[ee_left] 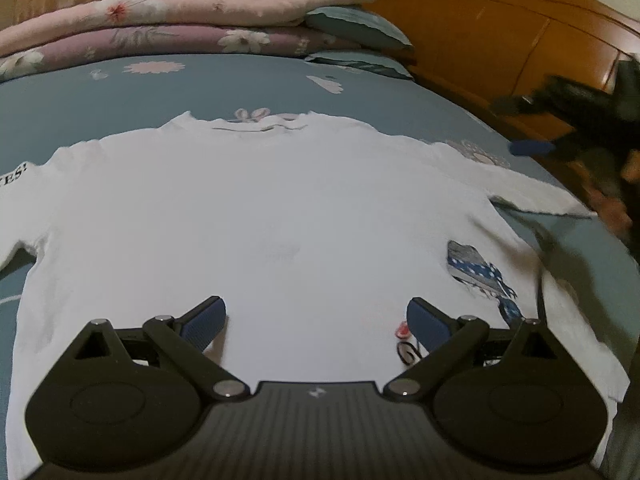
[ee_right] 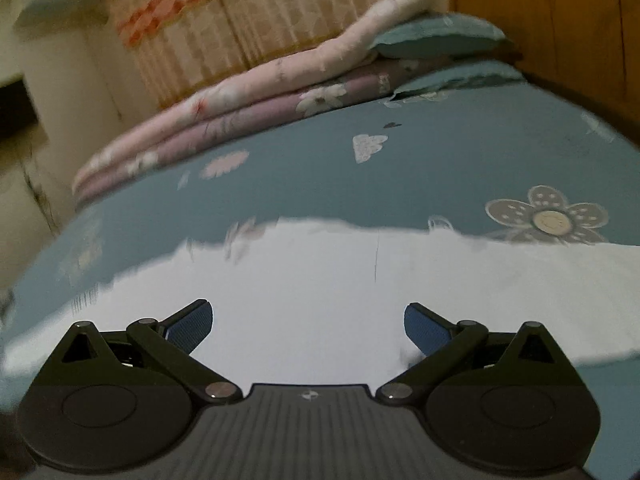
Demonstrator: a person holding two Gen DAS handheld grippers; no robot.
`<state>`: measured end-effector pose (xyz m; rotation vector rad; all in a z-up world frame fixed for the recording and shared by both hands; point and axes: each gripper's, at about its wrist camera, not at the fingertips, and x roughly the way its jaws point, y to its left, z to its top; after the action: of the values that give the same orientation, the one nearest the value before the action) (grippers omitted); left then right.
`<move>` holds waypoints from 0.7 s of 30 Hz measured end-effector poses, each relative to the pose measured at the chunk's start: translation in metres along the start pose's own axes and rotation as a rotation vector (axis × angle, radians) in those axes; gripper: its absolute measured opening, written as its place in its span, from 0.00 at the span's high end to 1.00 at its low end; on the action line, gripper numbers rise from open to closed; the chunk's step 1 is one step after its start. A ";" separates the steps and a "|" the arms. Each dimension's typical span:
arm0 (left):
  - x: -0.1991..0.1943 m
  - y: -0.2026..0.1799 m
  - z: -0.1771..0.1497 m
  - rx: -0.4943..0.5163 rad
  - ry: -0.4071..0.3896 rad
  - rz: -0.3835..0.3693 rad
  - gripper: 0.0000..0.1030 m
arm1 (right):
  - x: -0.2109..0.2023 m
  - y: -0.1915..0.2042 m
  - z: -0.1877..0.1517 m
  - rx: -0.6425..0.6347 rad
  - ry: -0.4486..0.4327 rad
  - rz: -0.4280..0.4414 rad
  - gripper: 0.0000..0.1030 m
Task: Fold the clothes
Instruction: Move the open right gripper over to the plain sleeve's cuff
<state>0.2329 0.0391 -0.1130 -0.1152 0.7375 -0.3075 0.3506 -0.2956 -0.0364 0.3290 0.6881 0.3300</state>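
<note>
left gripper [ee_left: 316, 322]: jaws spread, empty | white long-sleeved shirt [ee_left: 256, 216]: flat on blue floral bedsheet [ee_left: 200, 92], directly beneath and ahead of both grippers | right gripper [ee_right: 308, 326]: jaws spread, empty, over a sleeve | folded quilts [ee_left: 160, 20]: far ahead.

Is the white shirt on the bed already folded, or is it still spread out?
Spread out. The white shirt lies flat on the blue bedsheet, both sleeves extended sideways, no fold visible.
</note>
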 end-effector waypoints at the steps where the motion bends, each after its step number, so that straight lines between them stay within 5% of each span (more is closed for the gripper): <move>1: 0.000 0.002 0.000 -0.008 -0.003 0.002 0.06 | 0.011 -0.010 0.010 0.031 0.002 0.016 0.00; 9: 0.002 0.023 0.002 -0.080 -0.035 0.030 0.06 | 0.108 -0.094 0.030 0.248 0.079 0.008 0.00; 11: 0.002 0.025 0.003 -0.091 -0.039 0.023 0.06 | 0.113 -0.104 0.031 0.245 0.021 0.005 0.00; 14: 0.003 0.025 0.002 -0.085 -0.044 0.025 0.05 | 0.117 -0.113 0.043 0.234 -0.022 -0.120 0.00; 21: 0.004 0.021 0.003 -0.065 -0.045 0.044 0.05 | 0.086 -0.095 0.046 0.197 0.000 -0.045 0.00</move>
<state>0.2422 0.0584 -0.1178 -0.1666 0.7050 -0.2388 0.4609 -0.3548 -0.0891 0.4997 0.7292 0.2193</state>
